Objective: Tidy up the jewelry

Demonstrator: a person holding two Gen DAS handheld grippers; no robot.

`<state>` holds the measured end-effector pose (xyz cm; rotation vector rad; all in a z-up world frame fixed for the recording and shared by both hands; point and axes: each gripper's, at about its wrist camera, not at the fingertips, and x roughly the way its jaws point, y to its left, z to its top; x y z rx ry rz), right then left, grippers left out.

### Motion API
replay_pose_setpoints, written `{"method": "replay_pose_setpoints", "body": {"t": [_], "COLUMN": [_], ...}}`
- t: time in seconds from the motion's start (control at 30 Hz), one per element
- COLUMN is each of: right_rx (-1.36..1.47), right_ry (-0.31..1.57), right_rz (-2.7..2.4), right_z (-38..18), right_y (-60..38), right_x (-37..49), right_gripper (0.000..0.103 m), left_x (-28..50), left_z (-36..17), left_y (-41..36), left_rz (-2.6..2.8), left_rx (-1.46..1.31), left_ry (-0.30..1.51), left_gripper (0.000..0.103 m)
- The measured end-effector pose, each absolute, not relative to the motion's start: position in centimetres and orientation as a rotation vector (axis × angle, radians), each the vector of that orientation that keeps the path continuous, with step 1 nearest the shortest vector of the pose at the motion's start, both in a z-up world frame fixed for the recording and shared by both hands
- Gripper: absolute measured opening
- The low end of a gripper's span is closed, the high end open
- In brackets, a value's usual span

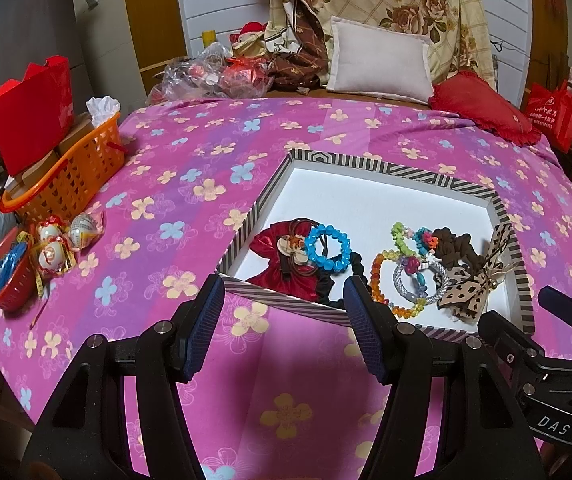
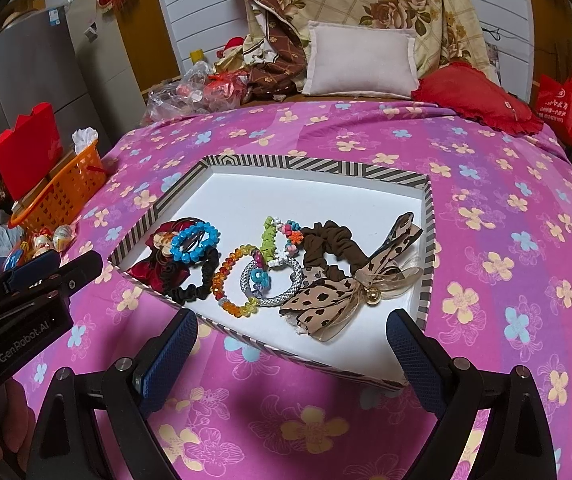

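Beaded bracelets (image 2: 235, 282), fabric scrunchies (image 2: 332, 245); striped tray (image 2: 318, 166).

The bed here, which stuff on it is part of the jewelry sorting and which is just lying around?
Job:
striped tray
blue bead bracelet
orange bead bracelet
silver bangle
leopard bow scrunchie

Lying about:
orange basket
white pillow
red cushion
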<state>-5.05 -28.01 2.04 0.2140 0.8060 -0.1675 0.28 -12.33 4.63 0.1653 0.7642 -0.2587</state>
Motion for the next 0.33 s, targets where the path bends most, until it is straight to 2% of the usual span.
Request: {"method": "replay_pose_setpoints", "body": {"t": [0.33], "right_rx": [0.204], "right_ry": [0.802], "right_rz": [-0.169], "right_z": [1.95], "right_y": [-28.53], "right_x": [-5.63], "right_gripper": [0.094], "left_x": [0.12], "left_z": [3.95], "left_y": [-11.65], "left_rz": [-0.268], "left_rx": [0.158], "left_ry": [0.782], "left_gripper": [0.062]}}
